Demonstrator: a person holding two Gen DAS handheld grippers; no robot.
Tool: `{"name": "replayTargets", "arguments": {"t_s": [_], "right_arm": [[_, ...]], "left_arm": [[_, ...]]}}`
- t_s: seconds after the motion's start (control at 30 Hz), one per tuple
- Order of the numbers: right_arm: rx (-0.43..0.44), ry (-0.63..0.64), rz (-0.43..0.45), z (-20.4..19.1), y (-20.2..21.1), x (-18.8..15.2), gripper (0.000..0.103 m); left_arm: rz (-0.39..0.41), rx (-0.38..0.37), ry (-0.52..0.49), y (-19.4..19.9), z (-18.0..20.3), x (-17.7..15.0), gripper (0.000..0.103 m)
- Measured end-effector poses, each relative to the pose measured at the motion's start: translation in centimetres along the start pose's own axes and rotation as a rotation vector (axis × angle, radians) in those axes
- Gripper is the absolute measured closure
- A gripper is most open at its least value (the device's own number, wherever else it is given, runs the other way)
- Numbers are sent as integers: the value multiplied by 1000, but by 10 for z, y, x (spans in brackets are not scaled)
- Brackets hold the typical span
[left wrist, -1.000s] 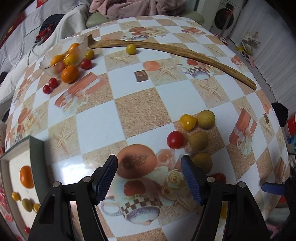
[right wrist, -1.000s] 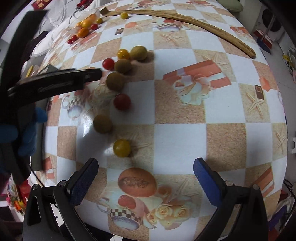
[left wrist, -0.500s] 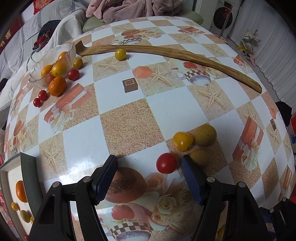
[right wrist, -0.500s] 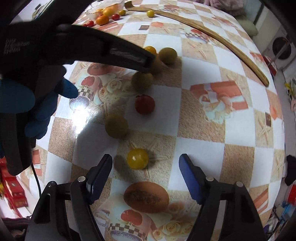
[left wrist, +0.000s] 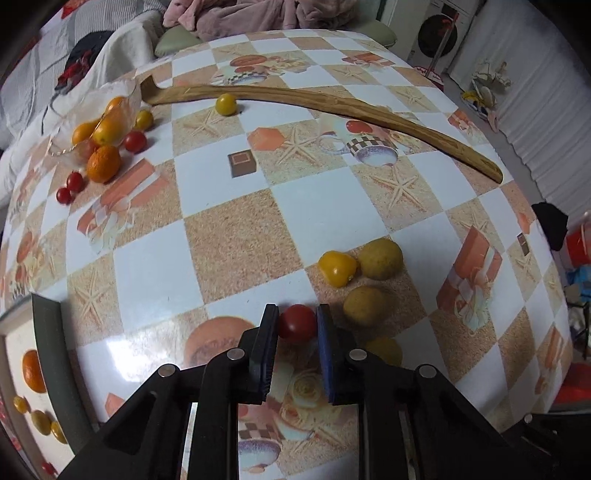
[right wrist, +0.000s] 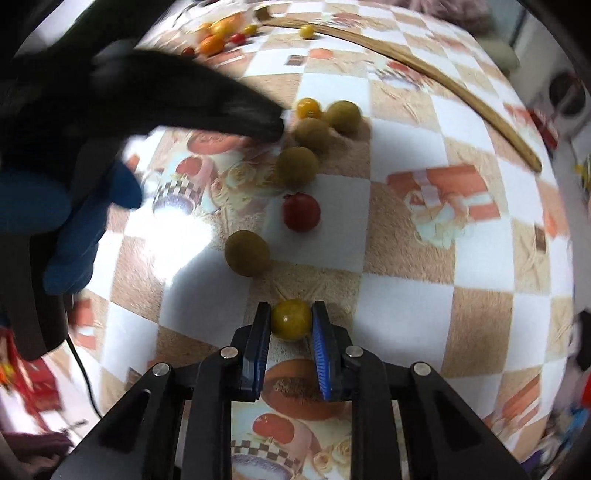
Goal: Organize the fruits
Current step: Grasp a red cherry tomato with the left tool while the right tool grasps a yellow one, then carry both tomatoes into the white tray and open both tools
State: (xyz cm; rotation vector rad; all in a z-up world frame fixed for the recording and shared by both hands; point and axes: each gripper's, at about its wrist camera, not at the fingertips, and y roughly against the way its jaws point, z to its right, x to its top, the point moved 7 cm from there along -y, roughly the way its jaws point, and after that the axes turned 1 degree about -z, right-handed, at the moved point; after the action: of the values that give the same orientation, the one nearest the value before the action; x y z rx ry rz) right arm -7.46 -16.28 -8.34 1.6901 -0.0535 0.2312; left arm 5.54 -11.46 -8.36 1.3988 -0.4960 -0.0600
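Working across the table (left wrist: 229, 240), I have its fruit scattered from the tipped glass bowl (left wrist: 70, 147) at the far left edge to the near right cluster. My left gripper (left wrist: 297, 325) pinches a red cherry tomato (left wrist: 297, 326); my right gripper (right wrist: 291, 319) pinches a yellow one (right wrist: 291, 319). Both round skins could squirt free or burst if I lift hastily.

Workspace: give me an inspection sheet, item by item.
Surface: table with checkered printed cloth.
Job's things: red tomato and yellow tomato gripped; loose fruits nearby; glass bowl of oranges; tray holding fruit.
Clutter: long wooden stick.
Grippers: left gripper shut on red tomato; right gripper shut on yellow tomato.
Cables: black cable off the table edge.
Surroundings: bedding, curtain.
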Motion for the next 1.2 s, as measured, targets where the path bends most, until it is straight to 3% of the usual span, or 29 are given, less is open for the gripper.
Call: {"name": "replayTargets", "arguments": {"t_s": [0.23,0.5,0.83,1.2], "right_arm": [[88,-135,5,27,13,6,79],[114,-128,15,23,26,32,79],[142,-1,30,-33,25,59,79],[220,172,0,-122,19,86,79]], "left_arm": [[4,-10,99,20,-27,-17,81],[50,29,205,57,-70,-42,81],[99,95,360,99,-130,-86,81],[119,195,586,125,-212,-152,81]]}}
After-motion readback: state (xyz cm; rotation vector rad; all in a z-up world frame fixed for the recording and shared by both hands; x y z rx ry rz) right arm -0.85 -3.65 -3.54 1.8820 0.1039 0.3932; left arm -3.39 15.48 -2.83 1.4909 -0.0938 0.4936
